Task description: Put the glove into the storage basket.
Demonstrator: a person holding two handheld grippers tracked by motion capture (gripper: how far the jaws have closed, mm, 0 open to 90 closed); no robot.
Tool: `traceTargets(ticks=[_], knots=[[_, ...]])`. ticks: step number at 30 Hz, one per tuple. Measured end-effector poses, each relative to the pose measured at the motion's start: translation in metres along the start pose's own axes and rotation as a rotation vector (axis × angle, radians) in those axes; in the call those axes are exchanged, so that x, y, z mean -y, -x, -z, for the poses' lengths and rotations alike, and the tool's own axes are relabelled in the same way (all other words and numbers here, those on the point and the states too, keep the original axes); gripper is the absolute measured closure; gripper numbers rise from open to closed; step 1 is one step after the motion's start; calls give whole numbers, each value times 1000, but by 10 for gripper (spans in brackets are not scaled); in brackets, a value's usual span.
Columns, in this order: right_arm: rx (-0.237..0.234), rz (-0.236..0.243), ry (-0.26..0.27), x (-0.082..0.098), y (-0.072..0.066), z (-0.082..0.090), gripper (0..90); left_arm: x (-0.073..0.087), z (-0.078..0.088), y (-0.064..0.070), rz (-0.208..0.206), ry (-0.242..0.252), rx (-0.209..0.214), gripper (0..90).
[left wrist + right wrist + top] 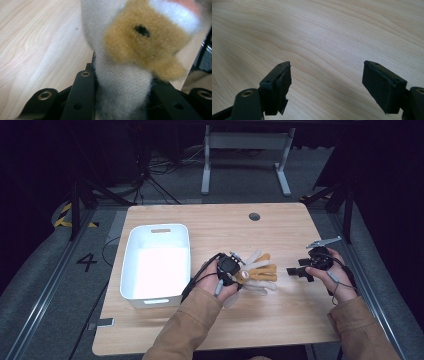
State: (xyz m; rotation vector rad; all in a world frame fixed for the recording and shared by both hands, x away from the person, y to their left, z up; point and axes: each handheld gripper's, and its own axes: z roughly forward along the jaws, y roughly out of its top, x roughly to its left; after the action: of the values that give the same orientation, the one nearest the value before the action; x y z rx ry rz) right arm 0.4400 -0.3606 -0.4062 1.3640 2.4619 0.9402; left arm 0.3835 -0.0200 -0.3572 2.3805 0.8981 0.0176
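Left tool (239,276) gripping one plush toy (258,270)

The soft toy (257,270) is pale grey-white plush with tan-orange patches, and in the left gripper view (140,37) a small black spot sits in the tan fur, with a white band and a touch of pink above it. The bench (280,315) is light wood with fine wavy grain and a dark round spot near its far edge, and the tub (131,270) on it is plain white. Both tools, left (239,276) and right (292,271), are black with brass-coloured rivets, and the sleeves (190,325) are tan-brown.
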Motion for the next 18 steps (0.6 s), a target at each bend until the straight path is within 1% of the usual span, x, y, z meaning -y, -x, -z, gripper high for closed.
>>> traceTargets(ticks=[1, 2, 3, 4, 6, 7, 8, 9, 10, 11, 12, 13, 14, 15, 16, 17, 18], knots=[[-1, -5, 2, 0, 1, 1, 238, -2, 4, -3, 34, 16, -1, 730], [1, -6, 4, 0, 2, 2, 238, -3, 5, -4, 47, 21, -5, 730], [0, -11, 6, 1, 2, 3, 239, -3, 5, -4, 47, 21, -5, 731], [0, -11, 6, 1, 2, 3, 239, -4, 7, -5, 58, 25, -15, 731], [1, -6, 1, 1, 4, 4, 241, -8, 9, -8, 113, 30, -38, 730], [1, -6, 1, 1, 4, 4, 241, -8, 9, -8, 113, 30, -38, 731], [4, 1, -7, 2, 5, 5, 241, -10, 10, -8, 136, 32, -45, 731], [3, 1, -10, 2, 5, 4, 242, -13, 11, -8, 170, 30, -56, 731], [3, 1, -10, 2, 5, 4, 242, -13, 11, -8, 170, 30, -56, 731], [2, 2, -14, 2, 5, 4, 243, -18, 13, -8, 185, 28, -67, 731], [2, 2, -14, 2, 5, 4, 243, -18, 13, -8, 185, 28, -67, 731], [1, 3, -15, 2, 5, 4, 243, -23, 15, -8, 195, 31, -77, 731], [0, 3, -16, 2, 5, 4, 243, -23, 15, -8, 195, 31, -77, 731], [3, 3, -16, 2, 6, 4, 243, -27, 17, -8, 204, 34, -84, 731], [3, 3, -16, 2, 6, 4, 243, -27, 17, -8, 204, 34, -84, 731], [4, 1, -15, 2, 7, 4, 243, -30, 18, -8, 218, 39, -86, 731], [4, 1, -15, 2, 7, 4, 243, -30, 18, -8, 218, 39, -86, 731]])
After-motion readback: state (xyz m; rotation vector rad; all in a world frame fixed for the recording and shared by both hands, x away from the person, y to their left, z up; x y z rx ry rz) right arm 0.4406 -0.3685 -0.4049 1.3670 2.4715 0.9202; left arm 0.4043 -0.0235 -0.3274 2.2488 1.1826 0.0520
